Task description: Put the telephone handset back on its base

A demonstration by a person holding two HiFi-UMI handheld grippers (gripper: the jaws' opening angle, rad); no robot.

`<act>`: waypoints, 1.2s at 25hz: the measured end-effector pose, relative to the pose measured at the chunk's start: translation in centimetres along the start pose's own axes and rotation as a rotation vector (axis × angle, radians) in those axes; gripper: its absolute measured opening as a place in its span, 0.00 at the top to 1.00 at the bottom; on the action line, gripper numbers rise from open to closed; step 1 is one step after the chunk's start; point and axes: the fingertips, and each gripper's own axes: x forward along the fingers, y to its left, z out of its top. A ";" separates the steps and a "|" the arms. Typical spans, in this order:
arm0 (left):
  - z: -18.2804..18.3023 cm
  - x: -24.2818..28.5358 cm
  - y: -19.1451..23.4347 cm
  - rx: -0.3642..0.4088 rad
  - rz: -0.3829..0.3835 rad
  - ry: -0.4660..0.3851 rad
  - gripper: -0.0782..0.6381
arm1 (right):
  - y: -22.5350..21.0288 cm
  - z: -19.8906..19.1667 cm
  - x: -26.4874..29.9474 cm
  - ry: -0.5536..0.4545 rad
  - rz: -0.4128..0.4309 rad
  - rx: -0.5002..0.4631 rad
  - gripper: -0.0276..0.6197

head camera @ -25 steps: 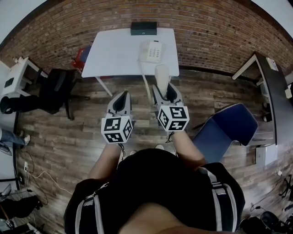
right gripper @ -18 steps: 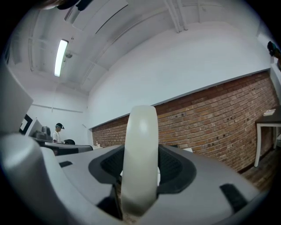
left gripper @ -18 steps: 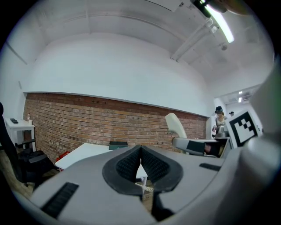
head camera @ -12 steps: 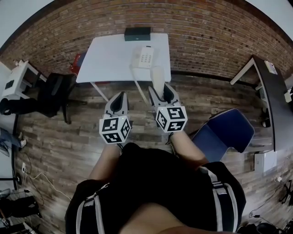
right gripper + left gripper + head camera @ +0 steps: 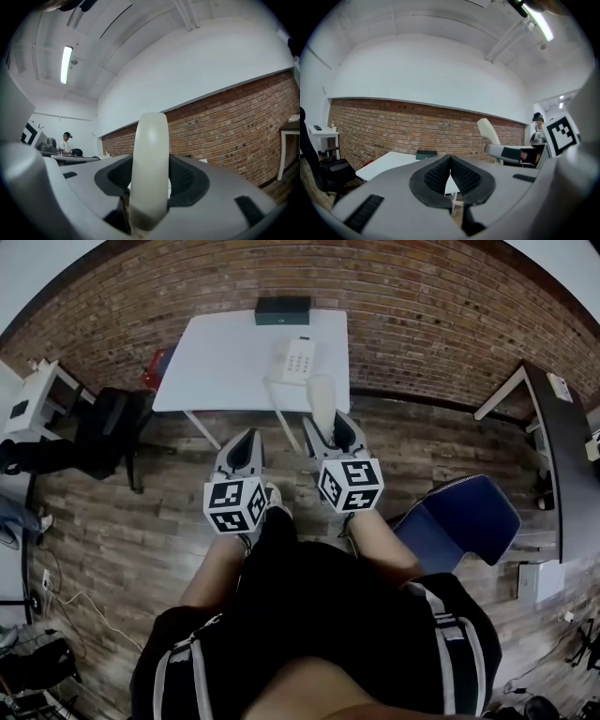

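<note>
Head view: the telephone base sits on the white bench, near a dark box. The right gripper holds the cream handset at the bench's near edge, apart from the base. The left gripper is beside it.

Left gripper view: its fingers are pressed together, empty.

Right gripper view: its fingers pinch the upright handset.

Head view looks steeply down; every view shares the brick wall.
</note>
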 end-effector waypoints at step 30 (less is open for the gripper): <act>3.2 19.4 12.4 0.014 -0.054 0.030 0.89 | -4.3 -0.3 22.8 0.078 0.047 0.081 0.64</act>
